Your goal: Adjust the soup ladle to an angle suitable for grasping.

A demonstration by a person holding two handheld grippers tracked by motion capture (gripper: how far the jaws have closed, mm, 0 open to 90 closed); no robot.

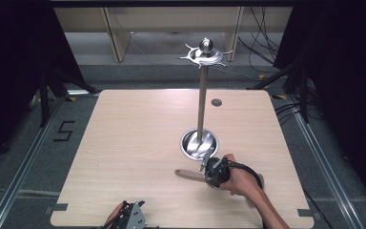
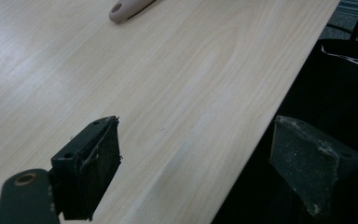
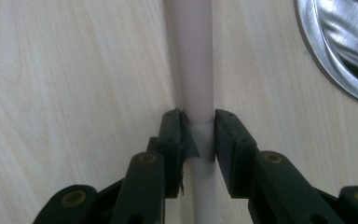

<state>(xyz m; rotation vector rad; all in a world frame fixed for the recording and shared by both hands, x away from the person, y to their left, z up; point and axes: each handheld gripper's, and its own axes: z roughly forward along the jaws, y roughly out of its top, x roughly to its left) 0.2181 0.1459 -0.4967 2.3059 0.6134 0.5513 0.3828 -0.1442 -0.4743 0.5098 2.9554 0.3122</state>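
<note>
Dark curtains hang on both sides of the room, and a pale wooden table (image 1: pixel 138 143) sits in the middle on a grey floor, with light wooden furniture legs and loose cables beyond its far edge. On the table, nearer the right edge than the left and about midway between the near and far edges, I see a steel stand (image 1: pixel 201 100): a round shiny base, an upright pole, and a spoked disc with a ball knob at the top.

Just in front of that base lies a utensil handle (image 1: pixel 188 175), pinkish-beige, stretched roughly parallel to the near edge, its free end pointing toward the left edge. From the left gripper view I see the rounded end of the handle, with a hanging hole in it, at the top of the frame.

My right gripper (image 1: pixel 214 171) is down on it. In the right gripper view the two black jaws pinch the handle from either side, pads pressed against it, the stand's base rim just to the upper right.

My left gripper (image 1: pixel 132 217) rests at the near edge, left of centre. Its jaws stand spread wide with nothing between them, one over the wood, the other past the table's edge.
</note>
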